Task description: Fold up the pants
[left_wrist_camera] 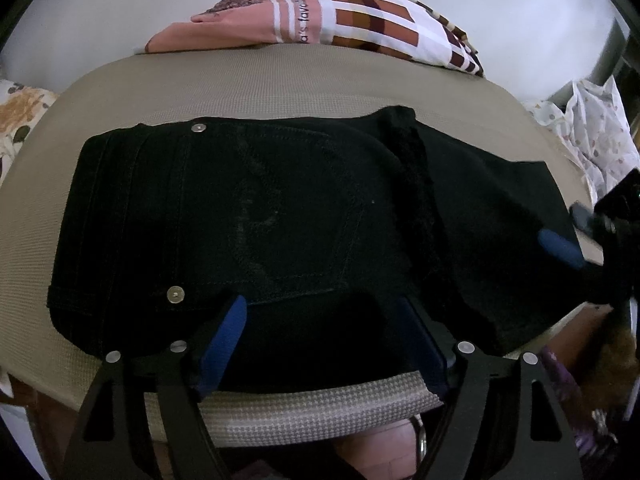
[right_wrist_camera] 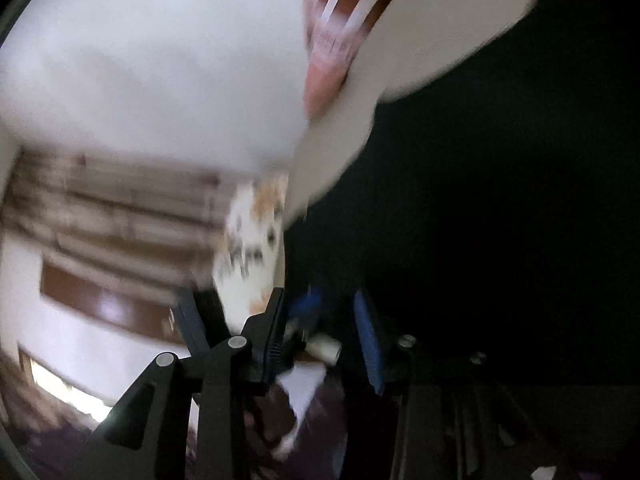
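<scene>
Left wrist view: the left tool [left_wrist_camera: 320, 340] hangs over the near edge of the tan padded surface [left_wrist_camera: 280, 76], its blue pads [left_wrist_camera: 224, 344] spread wide with nothing pinched. The black pants [left_wrist_camera: 256, 216] lie flat just ahead of and under its fingertips, already doubled into a compact bundle with the back pocket and rivets upward. The wide stance probably means it is only steadying or has let go of the near hem. Off to the far right of this tool, the right tool [left_wrist_camera: 560, 246] shows a blue pad at the bundle's right end, apparently touching or just off the cloth. Beyond the pants, well away from the tool, sits a stack of folded patterned cloths [left_wrist_camera: 360, 28]. No containers appear.

Right wrist view: heavily blurred. The right tool [right_wrist_camera: 328, 332] stands partly open; nothing can be made out between the pads. Dark cloth, likely the pants [right_wrist_camera: 500, 200], fills the space to its right.
</scene>
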The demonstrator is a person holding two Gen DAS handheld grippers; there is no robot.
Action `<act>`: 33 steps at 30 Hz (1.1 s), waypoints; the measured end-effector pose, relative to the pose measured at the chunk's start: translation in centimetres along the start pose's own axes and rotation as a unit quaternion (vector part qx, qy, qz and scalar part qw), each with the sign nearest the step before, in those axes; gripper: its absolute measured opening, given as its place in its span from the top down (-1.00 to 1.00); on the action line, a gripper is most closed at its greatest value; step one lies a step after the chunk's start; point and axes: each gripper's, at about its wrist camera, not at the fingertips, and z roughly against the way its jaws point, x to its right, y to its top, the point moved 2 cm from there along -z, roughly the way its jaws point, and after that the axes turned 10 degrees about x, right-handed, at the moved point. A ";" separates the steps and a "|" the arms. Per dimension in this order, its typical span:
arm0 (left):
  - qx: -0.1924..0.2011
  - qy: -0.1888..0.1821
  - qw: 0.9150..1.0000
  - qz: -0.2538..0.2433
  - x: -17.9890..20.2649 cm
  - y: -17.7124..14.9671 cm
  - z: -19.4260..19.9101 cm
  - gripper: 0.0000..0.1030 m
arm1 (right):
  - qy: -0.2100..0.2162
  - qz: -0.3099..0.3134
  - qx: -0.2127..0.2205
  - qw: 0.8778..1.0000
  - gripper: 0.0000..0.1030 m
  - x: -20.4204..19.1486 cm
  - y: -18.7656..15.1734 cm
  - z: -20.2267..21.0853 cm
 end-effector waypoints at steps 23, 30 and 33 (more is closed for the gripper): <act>0.003 0.009 1.000 0.005 -0.8 0.9 1.8 -0.53 | -0.023 0.093 -0.158 0.983 0.64 -1.0 -4.8 -4.8; 0.022 0.035 0.999 0.019 -3.7 1.5 4.7 -0.53 | 0.037 0.018 -0.120 0.992 0.52 -0.3 -3.0 -3.1; 0.026 0.053 0.998 0.035 -5.9 1.7 5.8 -0.53 | 0.038 0.023 -0.088 0.995 0.44 -0.9 -1.8 -1.7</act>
